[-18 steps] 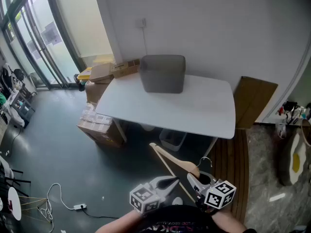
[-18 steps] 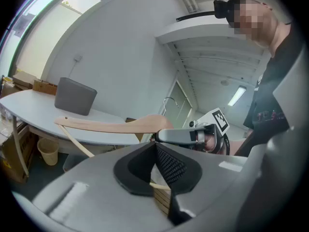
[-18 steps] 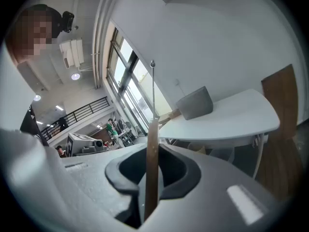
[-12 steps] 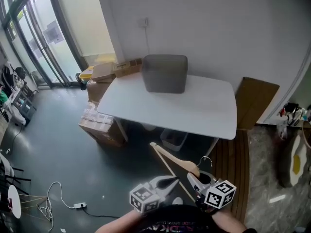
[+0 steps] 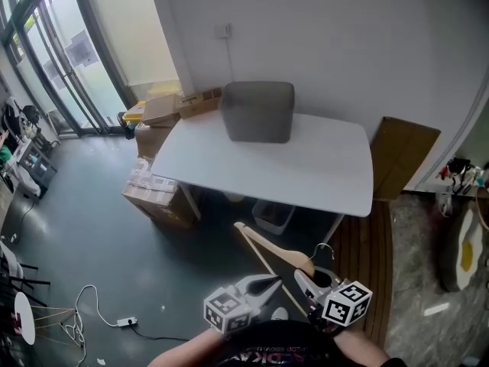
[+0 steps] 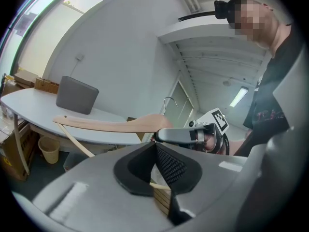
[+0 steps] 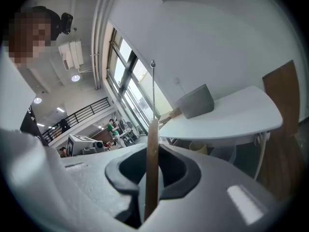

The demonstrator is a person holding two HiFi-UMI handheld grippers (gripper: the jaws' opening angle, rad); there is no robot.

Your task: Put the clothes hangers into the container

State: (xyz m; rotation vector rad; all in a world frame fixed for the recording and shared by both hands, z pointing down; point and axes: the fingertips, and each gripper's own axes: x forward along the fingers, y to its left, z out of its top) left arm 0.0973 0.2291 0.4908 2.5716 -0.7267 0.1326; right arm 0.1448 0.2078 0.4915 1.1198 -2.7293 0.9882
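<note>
Table [image 5: 321,174] at centre of head view; grey container [image 5: 257,112] on its far side, 12 o'clock. Wooden hanger [image 5: 267,245] not yet delivered: low at 6 o'clock, well short of the table, long arm pointing to 10 o'clock. Right gripper [image 5: 304,284] clamped on the hanger's neck beneath the hook, likely so the load carries balanced. Left gripper [image 5: 275,283] jaw tips together by the thin lower bar, probably steadying it. Versus earlier frames: grips and hanger unchanged; table barely shifted in view.
</note>
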